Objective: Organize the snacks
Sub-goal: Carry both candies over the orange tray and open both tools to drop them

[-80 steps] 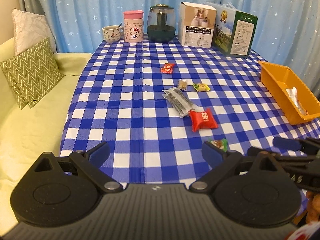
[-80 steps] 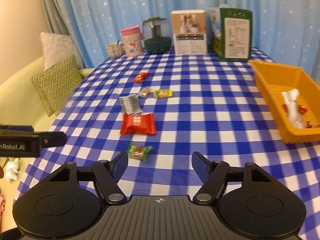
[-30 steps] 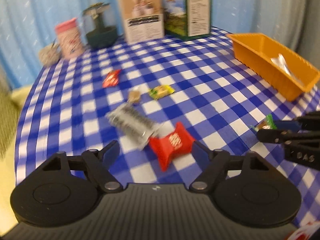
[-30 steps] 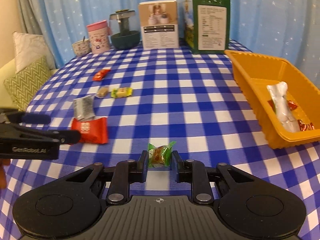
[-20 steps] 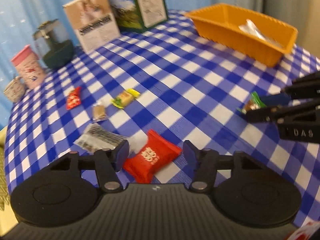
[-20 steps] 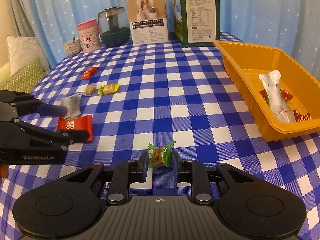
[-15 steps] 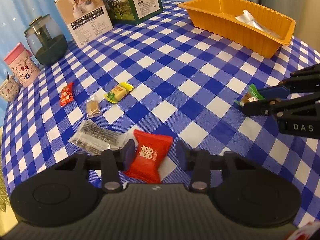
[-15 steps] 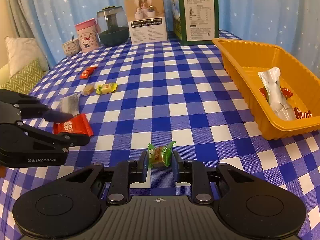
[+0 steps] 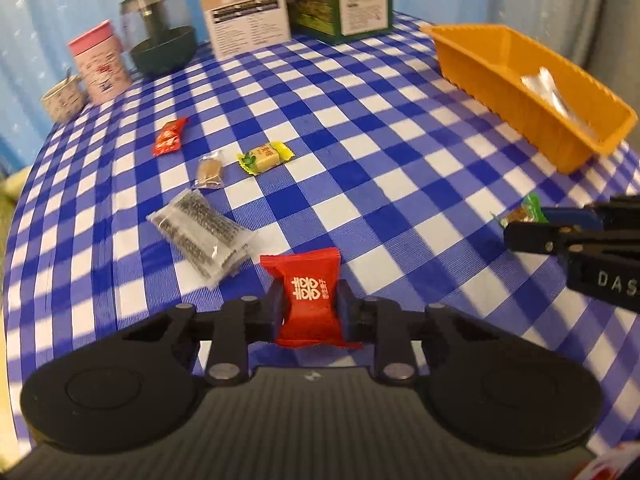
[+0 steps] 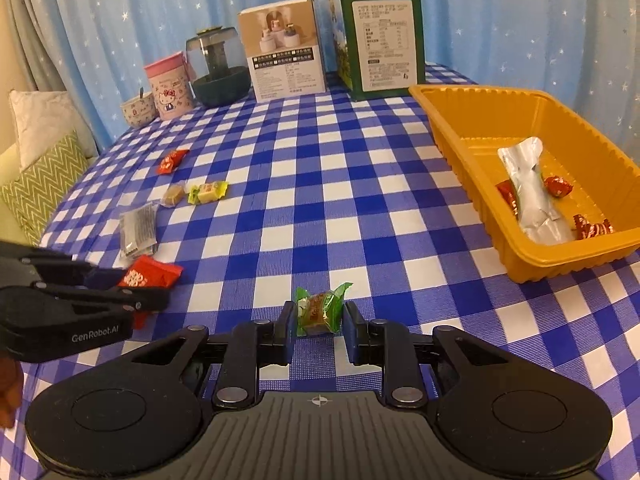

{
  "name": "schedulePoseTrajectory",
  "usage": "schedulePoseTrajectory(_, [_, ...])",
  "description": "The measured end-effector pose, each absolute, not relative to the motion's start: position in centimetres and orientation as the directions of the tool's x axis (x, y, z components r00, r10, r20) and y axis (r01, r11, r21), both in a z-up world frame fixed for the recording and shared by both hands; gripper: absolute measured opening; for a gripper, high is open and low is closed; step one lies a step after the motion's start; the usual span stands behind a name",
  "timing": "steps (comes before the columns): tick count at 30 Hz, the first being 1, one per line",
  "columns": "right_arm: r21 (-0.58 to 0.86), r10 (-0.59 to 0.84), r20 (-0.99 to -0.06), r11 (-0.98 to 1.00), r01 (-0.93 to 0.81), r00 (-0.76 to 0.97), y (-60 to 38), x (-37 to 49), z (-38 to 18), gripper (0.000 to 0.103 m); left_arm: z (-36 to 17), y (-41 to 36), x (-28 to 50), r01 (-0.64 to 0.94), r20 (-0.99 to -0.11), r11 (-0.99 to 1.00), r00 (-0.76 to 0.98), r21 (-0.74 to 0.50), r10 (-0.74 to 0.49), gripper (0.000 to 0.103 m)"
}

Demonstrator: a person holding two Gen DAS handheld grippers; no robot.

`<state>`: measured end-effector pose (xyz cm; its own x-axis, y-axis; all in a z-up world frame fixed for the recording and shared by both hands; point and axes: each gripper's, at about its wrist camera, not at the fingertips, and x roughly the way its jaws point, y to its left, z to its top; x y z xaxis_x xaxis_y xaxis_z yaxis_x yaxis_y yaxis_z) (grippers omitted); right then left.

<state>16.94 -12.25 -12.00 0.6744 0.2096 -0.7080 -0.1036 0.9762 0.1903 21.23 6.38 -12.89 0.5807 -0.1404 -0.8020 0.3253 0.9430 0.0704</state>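
Pale blue star-print curtains (image 10: 120,20) back a table (image 10: 320,200) spread with a blue-and-white checked cloth. At its near edge the left hand-held gripper (image 9: 308,308), whose jaws have just been closing, pinches a red pillow-shaped snack packet with white characters (image 9: 308,296) by its sides. Beside it the right hand-held gripper (image 10: 318,326) is clamped on a small green-wrapped candy (image 10: 320,310). The left wrist view sets the loose snacks out plainly beyond the packet: a clear packet of dark seeds (image 9: 202,232) just beside it, then a small brown sweet in clear wrap (image 9: 210,170), a yellow-and-green wrapped candy (image 9: 264,157) and a small red sachet (image 9: 170,142). Only the right wrist view looks down into the orange plastic tray (image 10: 460,120) at the right side of the table, where a crumpled silver foil pouch (image 10: 534,192) lies among several red-wrapped candies (image 10: 558,186); from the left the tray's wall hides all but the foil. The right view alone takes in the white and green zigzag cushions (image 10: 40,160) at far left. Along the far edge stand a floral cup (image 10: 138,110), a pink cartoon-cat tin (image 10: 170,86), a dark green domed jar (image 10: 218,68), a white product box (image 10: 284,52) and a green carton (image 10: 382,36).
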Motion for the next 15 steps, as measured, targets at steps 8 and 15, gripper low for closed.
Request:
schedulePoseTrajectory(8, [0.206,0.223,-0.674,0.972,-0.111,0.705,-14.1,15.3,-9.5,0.025,-9.4,4.8,18.0,0.188,-0.771,0.982,0.625,-0.005,-0.124,0.024])
schedulePoseTrajectory(15, [0.209,0.208,-0.649,0.974,-0.092,0.732,-17.1,13.3,-7.0,0.025,-6.5,2.2,15.0,0.148,-0.741,0.986,0.654,-0.073,-0.153,0.023])
